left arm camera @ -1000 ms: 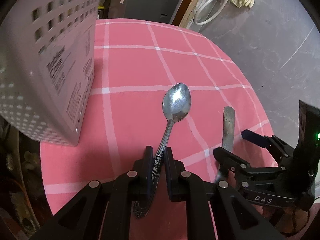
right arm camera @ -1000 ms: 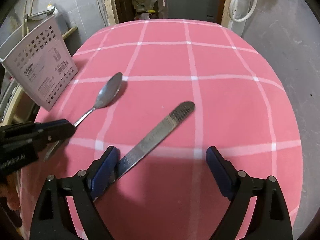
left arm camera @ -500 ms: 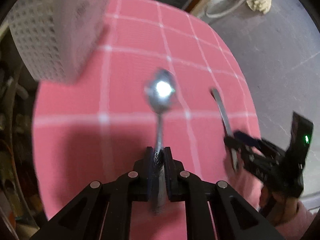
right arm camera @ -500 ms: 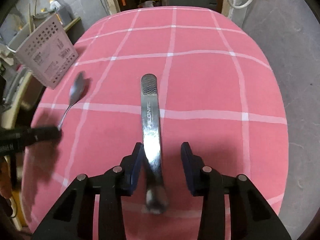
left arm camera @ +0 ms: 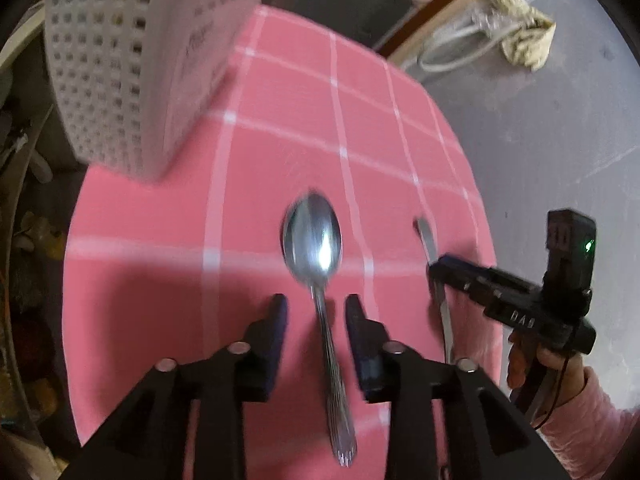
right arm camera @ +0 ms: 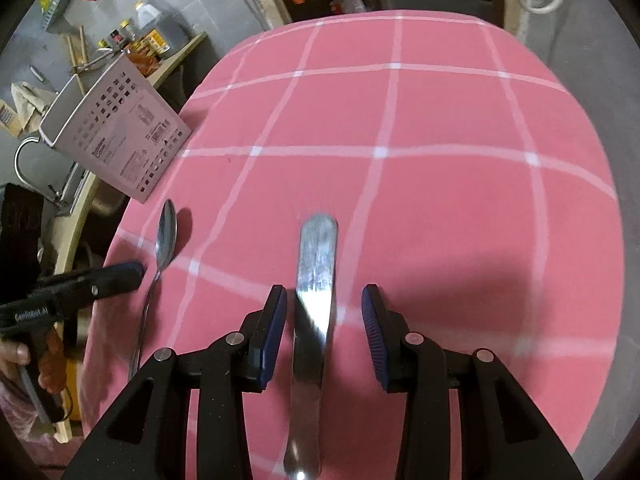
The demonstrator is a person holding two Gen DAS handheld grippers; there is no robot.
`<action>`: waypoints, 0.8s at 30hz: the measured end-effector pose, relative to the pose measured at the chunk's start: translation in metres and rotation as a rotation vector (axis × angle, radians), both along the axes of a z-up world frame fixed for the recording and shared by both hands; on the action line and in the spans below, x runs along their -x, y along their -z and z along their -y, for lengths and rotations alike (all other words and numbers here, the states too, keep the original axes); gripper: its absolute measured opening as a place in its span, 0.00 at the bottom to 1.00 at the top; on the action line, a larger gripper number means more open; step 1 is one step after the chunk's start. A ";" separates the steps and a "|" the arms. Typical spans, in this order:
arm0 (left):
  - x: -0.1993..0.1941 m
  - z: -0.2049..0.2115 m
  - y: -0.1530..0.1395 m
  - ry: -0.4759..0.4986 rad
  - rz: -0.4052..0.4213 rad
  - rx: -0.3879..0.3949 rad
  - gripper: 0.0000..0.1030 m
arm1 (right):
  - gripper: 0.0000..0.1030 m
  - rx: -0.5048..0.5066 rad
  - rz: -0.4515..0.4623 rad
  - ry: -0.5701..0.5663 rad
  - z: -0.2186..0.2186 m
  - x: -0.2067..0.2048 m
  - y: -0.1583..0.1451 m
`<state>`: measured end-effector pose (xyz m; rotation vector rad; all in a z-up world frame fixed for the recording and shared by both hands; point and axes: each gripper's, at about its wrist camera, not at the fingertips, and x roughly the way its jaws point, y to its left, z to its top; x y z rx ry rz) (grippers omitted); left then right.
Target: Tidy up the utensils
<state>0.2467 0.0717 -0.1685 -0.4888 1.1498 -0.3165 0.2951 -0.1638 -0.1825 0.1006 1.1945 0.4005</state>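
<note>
The left gripper (left arm camera: 316,310) has its jaws opening; the spoon (left arm camera: 320,284) handle runs between the pads with a gap on each side, so the pads do not press it. The right gripper (right arm camera: 324,312) stands part open, and the knife (right arm camera: 314,300) lies between its pads, close to the left pad, with a clear gap to the right pad. Neither utensil is gripped.

Both utensils are over the near edge of the table (right arm camera: 440,120), the spoon toward the left edge, the knife nearer the middle. The basket (left arm camera: 132,64) stands at the far left edge.

Risk: both handle ends appear to reach or pass the near edge. With no pad pressure, either utensil could slide or tip off the table. A closing right gripper may push the off-centre knife sideways instead of clamping it.

Change: one second earlier the left pads are clamped on the spoon handle, and the right jaws stand wide, with the knife lying diagonally against the left pad. The knife now points along the fingers.
</note>
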 end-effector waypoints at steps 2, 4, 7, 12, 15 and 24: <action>-0.014 0.000 0.002 -0.002 0.013 -0.016 0.32 | 0.33 0.002 -0.016 -0.023 -0.003 -0.008 -0.001; -0.026 0.001 0.005 0.005 0.015 -0.031 0.32 | 0.33 0.019 -0.038 -0.053 -0.006 -0.014 -0.001; -0.037 0.006 0.007 0.034 0.019 -0.027 0.31 | 0.34 0.033 -0.066 -0.078 -0.010 -0.020 0.001; -0.040 0.011 0.008 0.063 0.020 -0.034 0.25 | 0.31 0.115 -0.059 -0.079 -0.022 -0.015 -0.001; -0.040 0.015 0.009 0.067 0.006 -0.049 0.11 | 0.18 0.100 -0.069 -0.061 -0.019 -0.012 -0.003; -0.032 0.015 -0.001 0.068 0.004 -0.023 0.04 | 0.16 -0.036 -0.103 0.000 -0.009 -0.002 -0.006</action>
